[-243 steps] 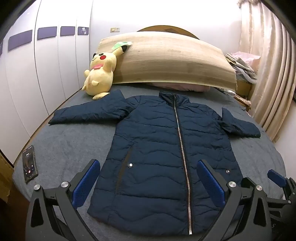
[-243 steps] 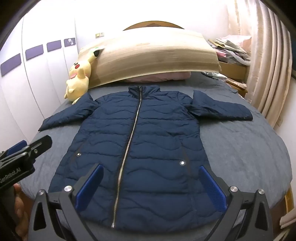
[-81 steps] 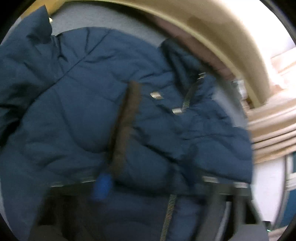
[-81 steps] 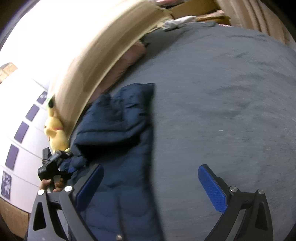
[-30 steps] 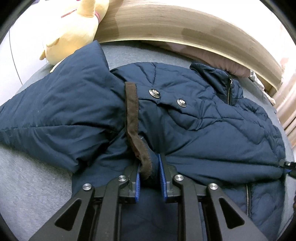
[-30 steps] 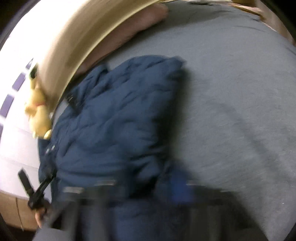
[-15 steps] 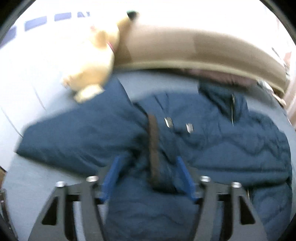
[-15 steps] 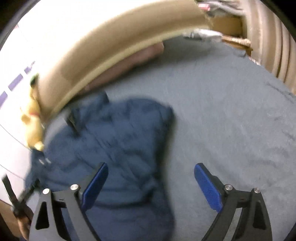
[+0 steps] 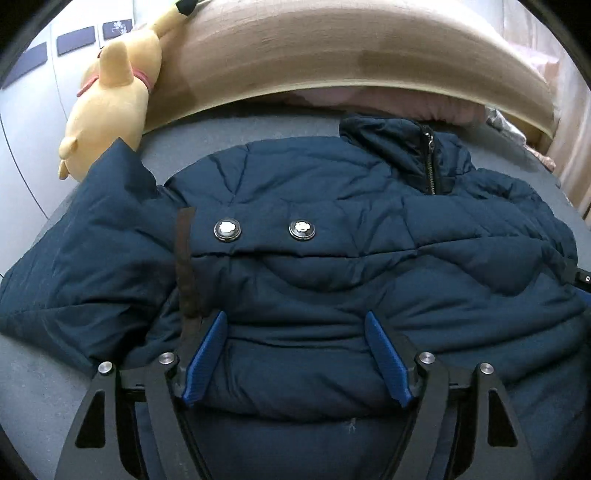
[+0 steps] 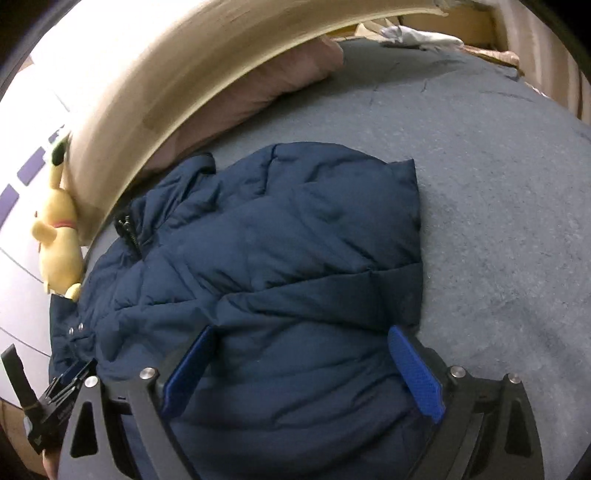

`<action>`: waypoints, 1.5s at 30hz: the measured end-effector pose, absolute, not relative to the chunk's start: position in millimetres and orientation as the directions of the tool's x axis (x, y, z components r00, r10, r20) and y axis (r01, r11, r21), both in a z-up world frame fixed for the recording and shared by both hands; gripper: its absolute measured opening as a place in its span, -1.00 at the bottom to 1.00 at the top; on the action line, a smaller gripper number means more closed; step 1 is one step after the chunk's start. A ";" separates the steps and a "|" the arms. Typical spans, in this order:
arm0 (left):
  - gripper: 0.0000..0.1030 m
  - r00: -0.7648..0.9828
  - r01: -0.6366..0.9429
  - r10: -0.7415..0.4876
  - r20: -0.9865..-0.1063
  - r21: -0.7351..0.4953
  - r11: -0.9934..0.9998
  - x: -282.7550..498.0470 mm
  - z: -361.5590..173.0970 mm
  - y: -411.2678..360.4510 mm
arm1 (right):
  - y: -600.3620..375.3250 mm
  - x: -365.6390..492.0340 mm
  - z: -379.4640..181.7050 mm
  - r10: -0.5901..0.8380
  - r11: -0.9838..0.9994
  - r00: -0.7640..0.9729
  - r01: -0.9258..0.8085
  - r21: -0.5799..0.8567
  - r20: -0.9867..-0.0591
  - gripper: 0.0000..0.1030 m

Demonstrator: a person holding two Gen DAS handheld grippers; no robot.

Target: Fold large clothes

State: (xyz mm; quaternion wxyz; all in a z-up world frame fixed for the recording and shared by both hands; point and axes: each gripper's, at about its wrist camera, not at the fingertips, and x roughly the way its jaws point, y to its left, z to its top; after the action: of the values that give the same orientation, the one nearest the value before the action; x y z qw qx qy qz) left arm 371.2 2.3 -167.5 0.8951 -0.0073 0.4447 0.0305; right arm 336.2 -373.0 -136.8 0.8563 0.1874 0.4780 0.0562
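Note:
The navy quilted jacket [image 9: 332,266] lies on the grey bed [image 10: 498,184], its bottom folded up over the chest below the zipped collar [image 9: 428,162]. Two snap buttons [image 9: 227,229] and a brown trim strip [image 9: 186,266] face up on the fold. One sleeve [image 9: 92,251] stretches left. My left gripper [image 9: 293,321] hovers low over the fold's near edge, jaws opening, pads apart from the cloth. In the right wrist view my right gripper [image 10: 301,332] stands open over the jacket's [image 10: 277,240] right side, where the sleeve is folded in.
A yellow plush toy [image 9: 110,96] leans on the curved wooden headboard [image 9: 332,48] at the back left. A pink pillow [image 9: 388,103] lies under the headboard. Bare grey bedding spreads to the jacket's right. Clutter [image 10: 417,35] sits at the far right corner.
A second ago my left gripper was shut on the folded edge by the brown trim; it has let go and pulled back. My right gripper has also opened and drawn back from the jacket.

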 end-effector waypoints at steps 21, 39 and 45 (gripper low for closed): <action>0.65 0.617 -0.058 0.051 -0.785 0.019 0.998 366.2 -173.5 -8.9 | -396.7 395.7 -118.3 0.366 0.825 0.557 0.176 0.537 -0.746 1.00; 0.74 0.708 -0.530 0.116 -0.697 -0.415 0.739 228.9 -89.7 255.9 | -340.1 178.8 -79.9 0.233 0.965 0.621 -0.055 0.255 -0.748 0.99; 0.74 0.676 -0.603 0.122 -0.726 -0.451 0.657 228.3 -120.4 314.9 | -346.3 145.9 -64.7 0.232 0.957 0.636 -0.015 0.289 -0.736 0.99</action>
State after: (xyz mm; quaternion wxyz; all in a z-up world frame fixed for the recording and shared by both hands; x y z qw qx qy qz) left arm 228.3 314.9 -120.4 0.8444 -0.3538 0.3400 0.2148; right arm 145.9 -346.3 -64.7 0.8952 0.1289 0.4211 0.0691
